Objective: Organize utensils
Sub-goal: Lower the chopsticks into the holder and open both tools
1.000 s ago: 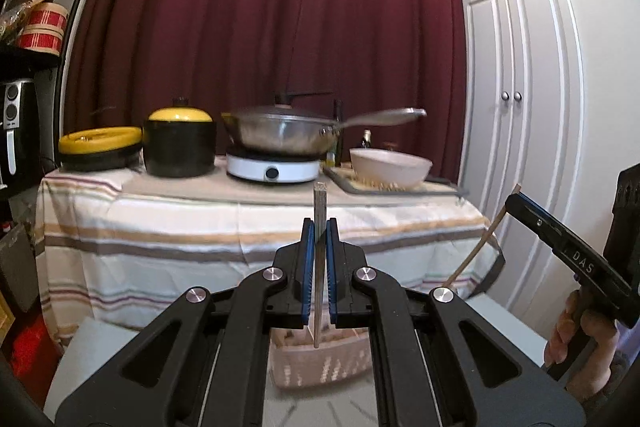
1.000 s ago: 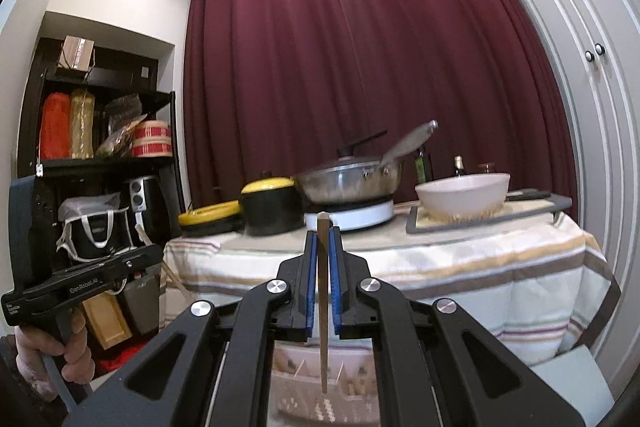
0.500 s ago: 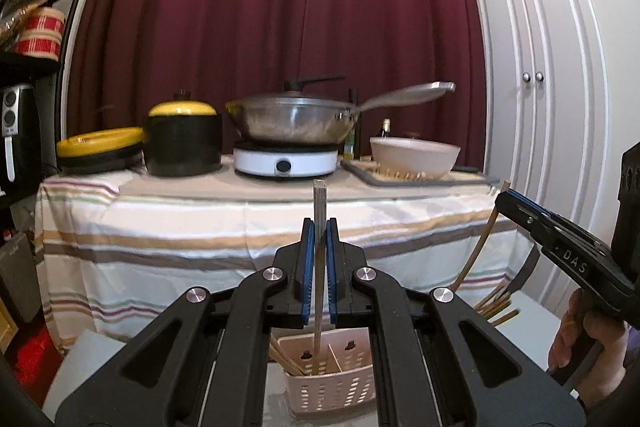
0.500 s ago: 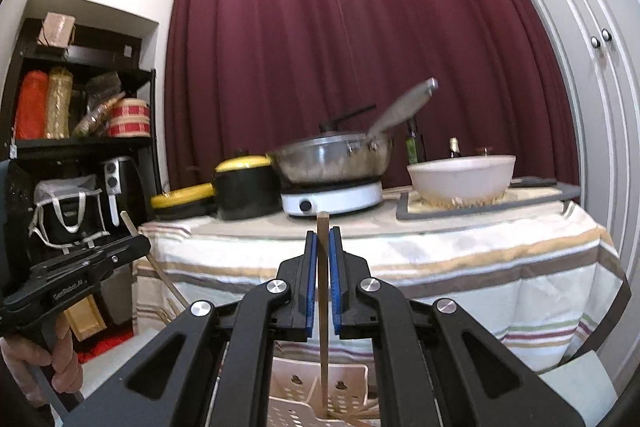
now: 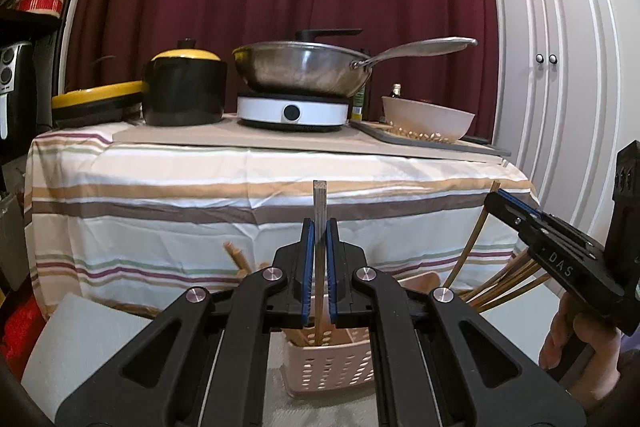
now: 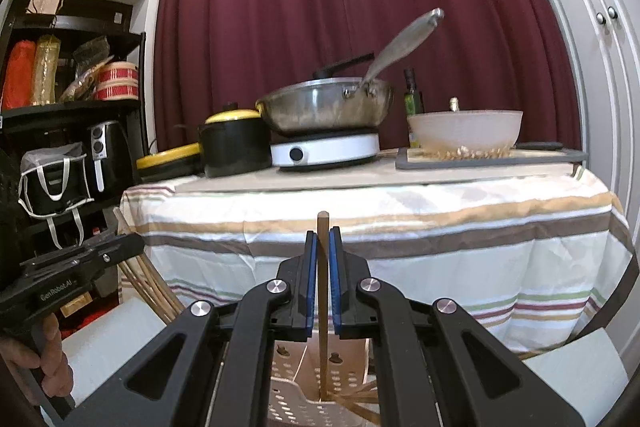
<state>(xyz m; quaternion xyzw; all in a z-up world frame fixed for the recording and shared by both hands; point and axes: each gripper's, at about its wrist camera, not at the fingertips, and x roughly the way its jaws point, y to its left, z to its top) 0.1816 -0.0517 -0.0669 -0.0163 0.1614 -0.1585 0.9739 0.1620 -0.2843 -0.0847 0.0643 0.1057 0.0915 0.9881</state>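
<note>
My left gripper (image 5: 319, 227) is shut on an upright wooden chopstick (image 5: 319, 203) whose lower end reaches into a pink perforated utensil basket (image 5: 332, 371). My right gripper (image 6: 323, 239) is shut on another upright chopstick (image 6: 322, 227), its lower end inside the same basket (image 6: 296, 399). Several chopsticks (image 5: 500, 287) lean out of the basket. The right gripper shows at the right of the left wrist view (image 5: 520, 211); the left gripper shows at the left of the right wrist view (image 6: 120, 243).
Behind stands a table with a striped cloth (image 5: 200, 195) bearing a black pot with a yellow lid (image 5: 184, 91), a wok on a white hob (image 5: 296, 111) and a white bowl (image 5: 428, 119). White cupboard doors (image 5: 552, 67) are at right, black shelves (image 6: 60, 107) at left.
Both grippers have come down with their chopsticks. The basket has risen into view and the chopstick ends now sit inside it.
</note>
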